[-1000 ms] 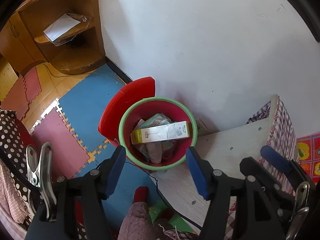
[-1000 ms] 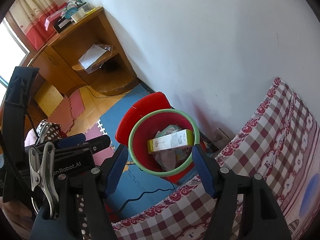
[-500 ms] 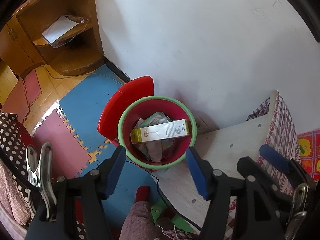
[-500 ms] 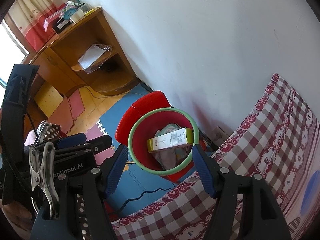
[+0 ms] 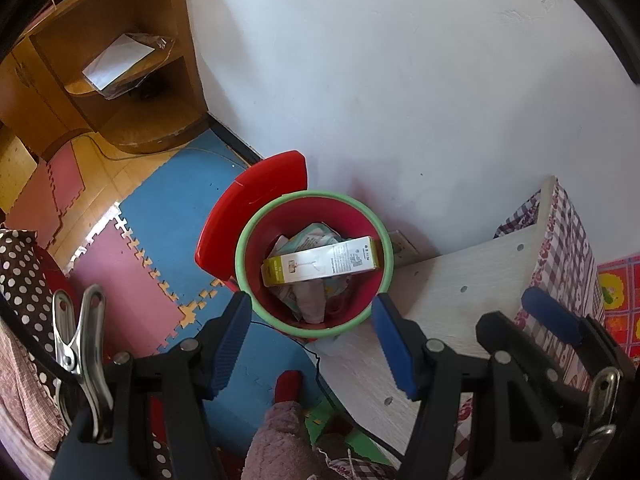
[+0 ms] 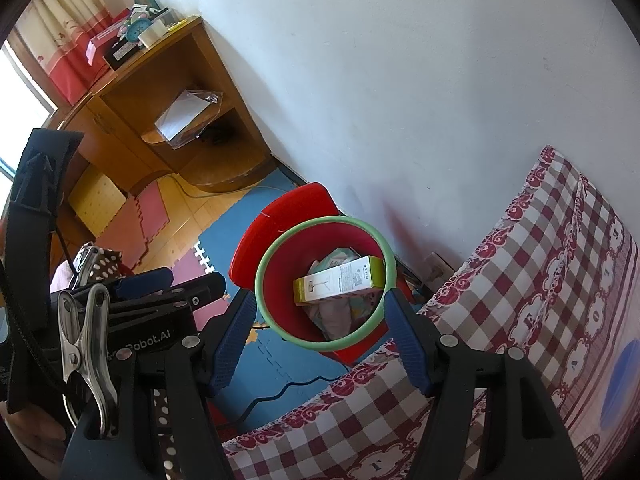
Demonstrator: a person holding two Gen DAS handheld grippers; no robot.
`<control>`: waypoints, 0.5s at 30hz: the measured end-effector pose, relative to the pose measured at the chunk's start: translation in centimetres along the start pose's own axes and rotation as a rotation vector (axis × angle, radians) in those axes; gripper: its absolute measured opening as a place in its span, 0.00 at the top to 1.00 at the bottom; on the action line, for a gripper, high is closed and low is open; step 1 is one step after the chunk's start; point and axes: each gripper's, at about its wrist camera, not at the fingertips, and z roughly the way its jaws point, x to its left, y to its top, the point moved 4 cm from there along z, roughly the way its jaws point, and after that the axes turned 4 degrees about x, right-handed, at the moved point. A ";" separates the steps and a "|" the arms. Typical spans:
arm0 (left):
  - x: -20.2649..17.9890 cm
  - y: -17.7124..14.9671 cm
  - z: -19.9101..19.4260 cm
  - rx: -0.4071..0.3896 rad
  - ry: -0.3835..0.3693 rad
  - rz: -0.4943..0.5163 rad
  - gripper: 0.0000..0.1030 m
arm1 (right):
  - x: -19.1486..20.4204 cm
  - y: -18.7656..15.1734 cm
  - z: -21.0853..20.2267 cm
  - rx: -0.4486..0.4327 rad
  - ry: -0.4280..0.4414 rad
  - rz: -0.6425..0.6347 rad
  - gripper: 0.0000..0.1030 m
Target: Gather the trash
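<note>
Both your left gripper and right gripper hang open and empty above the red green-rimmed plastic bin, where a white-and-yellow cardboard box tops crumpled wrappers.

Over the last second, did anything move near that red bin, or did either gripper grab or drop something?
Nothing visibly changed. Both the left gripper and the right gripper stay open and empty above the red bin, and the white-and-yellow box lies across the trash inside as before.
</note>
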 end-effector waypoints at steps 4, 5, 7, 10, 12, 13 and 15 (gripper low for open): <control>-0.2 0.0 0.0 -0.002 0.013 0.009 0.35 | -0.3 0.1 -0.2 -0.001 -0.001 0.007 0.33; -0.5 0.0 0.1 -0.003 0.019 0.009 0.33 | -0.4 0.0 -0.3 -0.002 -0.001 0.008 0.33; -0.5 0.0 0.0 -0.005 0.030 0.011 0.31 | -0.4 -0.1 -0.5 -0.002 -0.003 0.009 0.33; -0.6 0.1 0.1 0.000 0.030 0.010 0.31 | -0.6 -0.1 -0.6 -0.004 -0.003 0.014 0.33; -0.6 0.1 0.2 0.009 0.020 0.005 0.31 | -0.5 -0.1 -0.8 -0.005 -0.006 0.018 0.33; -0.6 0.1 0.2 0.010 0.015 0.001 0.31 | -0.6 -0.1 -0.8 -0.004 -0.006 0.020 0.33; -0.6 0.0 0.2 0.012 0.016 0.006 0.31 | -0.5 -0.2 -0.9 -0.005 -0.009 0.021 0.33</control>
